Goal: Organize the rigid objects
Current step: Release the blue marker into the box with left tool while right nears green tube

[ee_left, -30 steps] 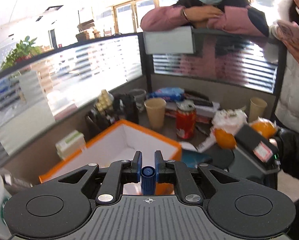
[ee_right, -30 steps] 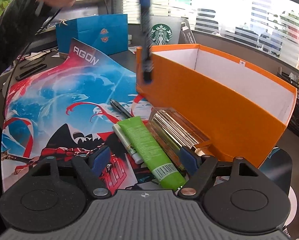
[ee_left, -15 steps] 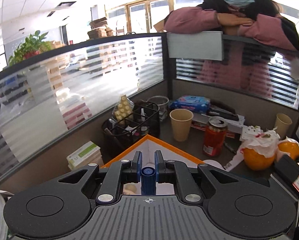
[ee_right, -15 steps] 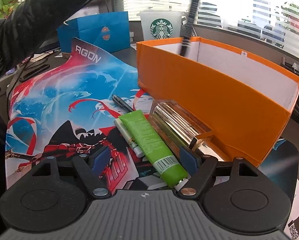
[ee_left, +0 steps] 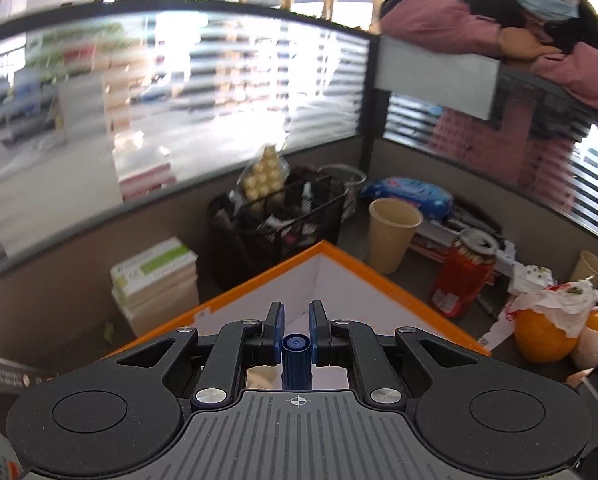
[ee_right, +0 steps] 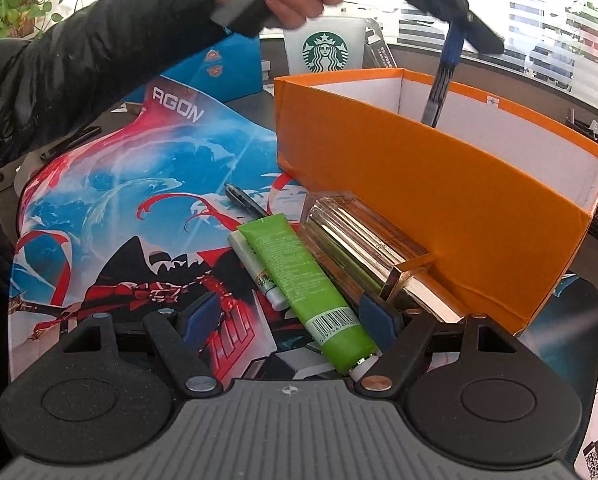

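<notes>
Your left gripper [ee_left: 296, 334] pinches the blue pen [ee_left: 296, 364] above the orange box [ee_right: 439, 184]; right gripper [ee_right: 291, 320] jaws spread; green tube [ee_right: 303, 284] beside the box remains.

A blue pen [ee_right: 443, 80] is hanging tip-down into the orange box [ee_right: 439, 184]; at seven o'clock, a green tube [ee_right: 299, 276], gold bottle [ee_right: 363, 256], white stick [ee_right: 255, 268] and black pen [ee_right: 243, 200] are lying clustered.

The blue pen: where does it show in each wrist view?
Left wrist: blue pen bottom centre, end-on, clamped in the left gripper.
Right wrist: upper right, slanting down into the orange box.
Shared landmark: the orange box, under the pen in both.
</notes>
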### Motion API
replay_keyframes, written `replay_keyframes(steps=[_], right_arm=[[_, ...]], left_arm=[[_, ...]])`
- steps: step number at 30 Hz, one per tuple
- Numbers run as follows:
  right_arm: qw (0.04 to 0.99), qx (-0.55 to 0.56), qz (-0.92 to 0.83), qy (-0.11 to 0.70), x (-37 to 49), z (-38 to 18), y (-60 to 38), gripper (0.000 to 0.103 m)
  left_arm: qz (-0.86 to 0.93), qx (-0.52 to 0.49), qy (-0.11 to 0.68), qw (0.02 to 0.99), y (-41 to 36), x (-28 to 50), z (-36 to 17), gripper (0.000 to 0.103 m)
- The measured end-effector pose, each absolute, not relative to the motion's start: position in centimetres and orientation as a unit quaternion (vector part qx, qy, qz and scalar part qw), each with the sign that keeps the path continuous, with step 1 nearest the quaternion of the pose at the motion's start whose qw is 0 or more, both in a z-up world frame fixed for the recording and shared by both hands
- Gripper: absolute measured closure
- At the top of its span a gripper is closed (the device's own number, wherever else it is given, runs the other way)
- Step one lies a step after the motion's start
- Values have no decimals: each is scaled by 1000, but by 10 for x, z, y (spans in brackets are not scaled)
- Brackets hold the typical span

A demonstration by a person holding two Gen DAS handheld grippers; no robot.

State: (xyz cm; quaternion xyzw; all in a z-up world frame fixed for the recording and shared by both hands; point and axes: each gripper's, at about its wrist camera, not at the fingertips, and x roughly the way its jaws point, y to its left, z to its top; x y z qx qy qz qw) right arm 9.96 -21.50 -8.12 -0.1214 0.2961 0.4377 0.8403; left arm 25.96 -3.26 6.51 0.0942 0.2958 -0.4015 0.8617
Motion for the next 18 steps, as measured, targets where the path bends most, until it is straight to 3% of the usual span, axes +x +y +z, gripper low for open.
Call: replay_keyframes(steps=[12, 18], right_arm=[[840, -115, 443, 293, 99, -87, -214, 22], [849, -118, 427, 289, 98, -86, -215, 38]], left_arm=[[-377, 68, 329, 863, -2, 271, 39, 92], [-342, 65, 342, 873, 8, 279, 37, 90]])
